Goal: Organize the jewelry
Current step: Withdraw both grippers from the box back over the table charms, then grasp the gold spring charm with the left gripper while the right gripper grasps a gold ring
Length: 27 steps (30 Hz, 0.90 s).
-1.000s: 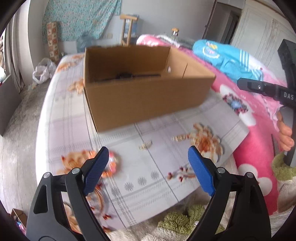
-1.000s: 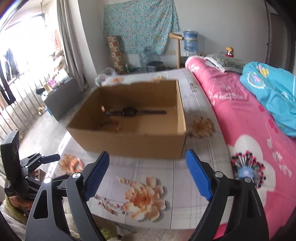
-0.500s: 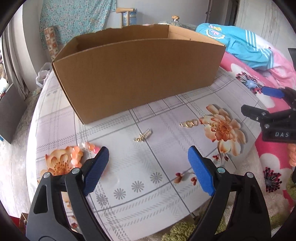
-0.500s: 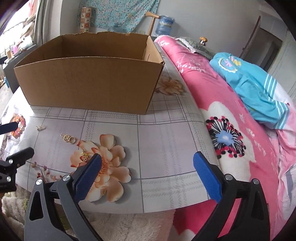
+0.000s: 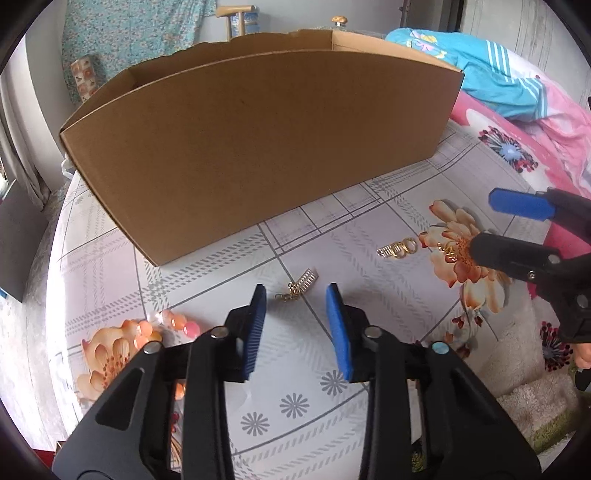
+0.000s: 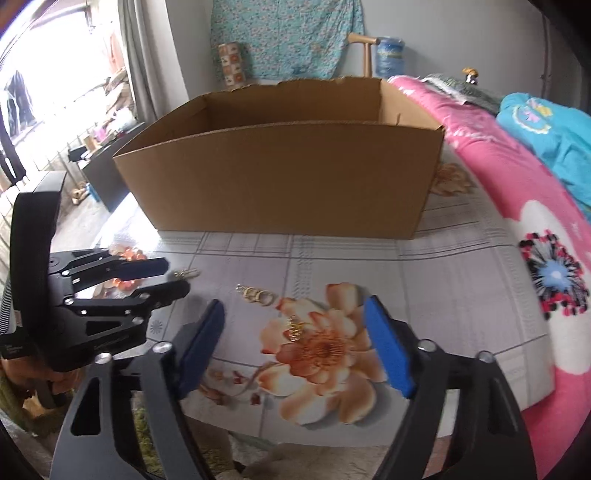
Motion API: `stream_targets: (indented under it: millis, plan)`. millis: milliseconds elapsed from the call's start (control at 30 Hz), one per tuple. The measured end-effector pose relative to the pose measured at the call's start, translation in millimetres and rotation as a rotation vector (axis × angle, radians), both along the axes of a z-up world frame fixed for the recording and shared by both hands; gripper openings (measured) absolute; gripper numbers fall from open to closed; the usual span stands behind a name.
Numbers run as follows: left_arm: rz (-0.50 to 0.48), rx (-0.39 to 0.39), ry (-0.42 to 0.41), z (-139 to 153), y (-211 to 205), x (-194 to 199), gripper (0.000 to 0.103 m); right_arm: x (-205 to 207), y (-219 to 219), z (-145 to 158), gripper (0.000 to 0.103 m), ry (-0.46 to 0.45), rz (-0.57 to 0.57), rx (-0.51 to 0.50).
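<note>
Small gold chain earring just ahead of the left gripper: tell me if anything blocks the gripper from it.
Nothing visible does. The small gold chain earring lies on bare floral tablecloth just ahead of the left gripper, whose jaws are closing with nothing between them yet. The brown cardboard box stands farther back.

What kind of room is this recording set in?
Most likely a home bedroom: a pink floral blanket on what looks like a bed, a curtained window, and a floral cloth on the wall.

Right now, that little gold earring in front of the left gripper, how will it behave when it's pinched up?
The gold earring looks chain-linked, so it would likely dangle limply. It seems tiny and flat on the tablecloth, so the closing left gripper pads might slide over it.
</note>
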State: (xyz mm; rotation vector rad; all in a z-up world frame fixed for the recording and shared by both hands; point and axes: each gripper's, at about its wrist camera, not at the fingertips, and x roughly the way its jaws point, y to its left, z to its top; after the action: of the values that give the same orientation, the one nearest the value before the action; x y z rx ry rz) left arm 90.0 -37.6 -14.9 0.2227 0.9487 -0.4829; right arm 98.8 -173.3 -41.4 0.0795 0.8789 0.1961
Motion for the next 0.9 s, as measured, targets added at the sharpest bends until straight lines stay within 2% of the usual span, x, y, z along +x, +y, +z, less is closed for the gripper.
stream_targets:
  millis: [167,233,400,567,900]
  plan:
    - [-0.025,0.017,-0.012,-1.4,-5.2,5.1,0.03,4.7,1.4,-6.3,0.053,0.021,0.04,0.056]
    - [-0.033,0.022,-0.011,-1.3,-6.0,5.3,0.029,5.1,3.1,-7.0,0.052,0.02,0.056,0.073]
    - [-0.056,0.028,-0.012,-0.6,-11.6,2.9,0.015,2.8,9.8,-6.9,0.047,0.021,0.101,0.082]
    - [-0.05,0.019,-0.02,-1.6,-13.7,-0.5,0.006,8.8,18.3,-4.2,0.043,0.021,0.13,0.014]
    - [-0.031,-0.037,-0.01,-3.2,-1.4,-6.3,0.004,29.8,32.6,-9.9,0.028,0.066,0.205,-0.132]
